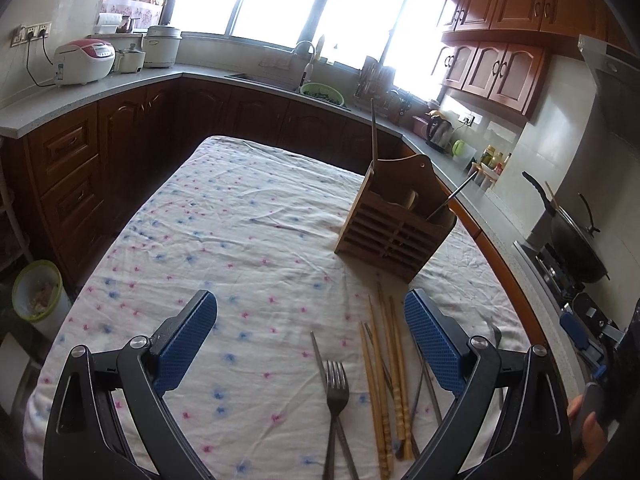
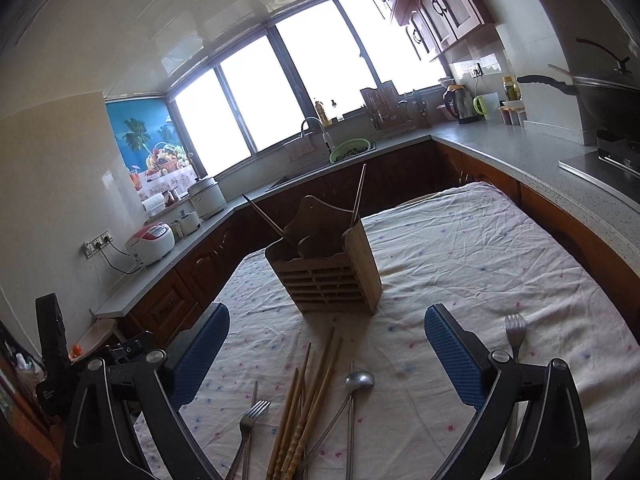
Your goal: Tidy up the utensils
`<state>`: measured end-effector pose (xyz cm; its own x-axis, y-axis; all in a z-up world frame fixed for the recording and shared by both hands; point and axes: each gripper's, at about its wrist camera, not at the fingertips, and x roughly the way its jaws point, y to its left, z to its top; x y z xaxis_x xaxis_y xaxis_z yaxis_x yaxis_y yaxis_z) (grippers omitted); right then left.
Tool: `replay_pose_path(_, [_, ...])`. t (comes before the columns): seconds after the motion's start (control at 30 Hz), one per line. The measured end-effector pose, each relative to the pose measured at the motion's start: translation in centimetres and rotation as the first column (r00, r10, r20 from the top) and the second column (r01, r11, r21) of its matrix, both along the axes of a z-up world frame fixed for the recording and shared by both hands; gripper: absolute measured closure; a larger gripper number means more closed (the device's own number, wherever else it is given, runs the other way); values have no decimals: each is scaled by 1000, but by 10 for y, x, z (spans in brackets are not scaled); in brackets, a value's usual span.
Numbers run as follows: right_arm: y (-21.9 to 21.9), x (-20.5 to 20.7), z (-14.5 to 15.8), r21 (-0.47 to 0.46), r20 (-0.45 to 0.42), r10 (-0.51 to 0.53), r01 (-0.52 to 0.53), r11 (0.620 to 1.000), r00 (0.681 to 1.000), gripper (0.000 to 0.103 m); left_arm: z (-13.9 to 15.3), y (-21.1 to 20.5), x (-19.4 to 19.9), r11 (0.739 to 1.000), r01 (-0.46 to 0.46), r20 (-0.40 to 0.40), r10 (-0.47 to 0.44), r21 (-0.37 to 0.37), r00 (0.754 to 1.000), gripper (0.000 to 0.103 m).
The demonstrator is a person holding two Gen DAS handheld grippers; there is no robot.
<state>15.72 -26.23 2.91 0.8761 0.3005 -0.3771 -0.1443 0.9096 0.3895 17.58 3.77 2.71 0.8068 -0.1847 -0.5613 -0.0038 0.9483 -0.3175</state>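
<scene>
Left gripper (image 1: 310,344): jaws wide, nothing between them, held above the cloth-covered counter (image 1: 224,216). Right gripper (image 2: 326,350): likewise wide and empty, aimed toward the holder.

Just ahead of both, loose utensils lie on the cloth in a rough fan. Wooden chopsticks (image 2: 310,400): a bundle, about six as best I can count; they overlap, so the number is unsure. Metal chopsticks (image 2: 351,428): thin, two or so, partly crossed under the wooden ones. Forks: two seen — one fork (image 1: 336,392) left of the bundle, a second fork (image 2: 514,330) off to the right, its handle hidden behind the right gripper's finger. One metal spoon (image 2: 360,380), bowl toward the holder.

Beyond the pile, the wooden utensil holder (image 2: 328,272) stands upright on the cloth, slatted front, near the chopstick tips but apart from them. Two sticks already lean in it, one each side; a pale handle shows inside from the left view.

Judgement: sorting is early, most pieces not yet housed. Neither gripper is committed to anything. Next move likely calls for lowering onto one piece, closing across its thin shaft, then lifting it upright over a holder compartment. Flat metal on wrinkled cloth may be awkward to pinch.
</scene>
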Motion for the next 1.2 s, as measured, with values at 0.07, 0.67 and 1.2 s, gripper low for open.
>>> replay_pose_path(0.07, [-2, -6, -6, 9, -12, -3, 3, 1000, 1000, 4, -5, -3, -3, 1000, 12, -16, -12, 7, 1000, 6])
replay_pose_path(0.67, [7, -7, -30, -25, -100, 19, -22, 999, 995, 4, -29, -13, -2, 997, 73, -106, -70, 23, 992, 6])
replay_pose_path(1.2, [24, 42, -81, -12, -316, 82, -90, 996, 945, 48, -73, -57, 27, 959, 263, -259, -230, 104, 938, 16])
